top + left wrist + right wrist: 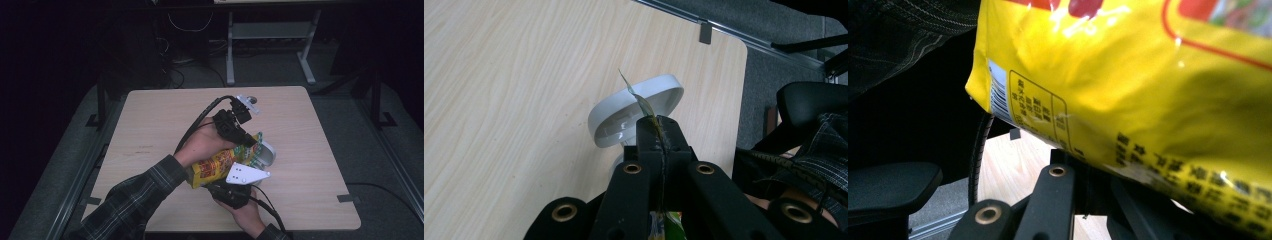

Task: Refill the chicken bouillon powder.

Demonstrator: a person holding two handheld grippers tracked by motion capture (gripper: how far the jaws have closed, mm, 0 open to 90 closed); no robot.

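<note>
A person in a plaid sleeve [132, 200] works a yellow snack bag [216, 167] over a pale wooden table [150, 125], the bag sitting just right of centre in the high view and held up between two hand-held grippers. The left gripper [659, 131], reaching in from the upper middle of that view, has its black jaws pressed together on the bag's thin top edge, which stands up as a sliver between them in the left gripper view. Directly beyond those jaws a white bowl [639, 107] rests on the tabletop at mid-frame. The right gripper [231, 192], at the lower centre of the high view, takes the bag's near end; in the right gripper view the printed yellow film covers the jaw tips, which appear clamped on its lower edge.
</note>
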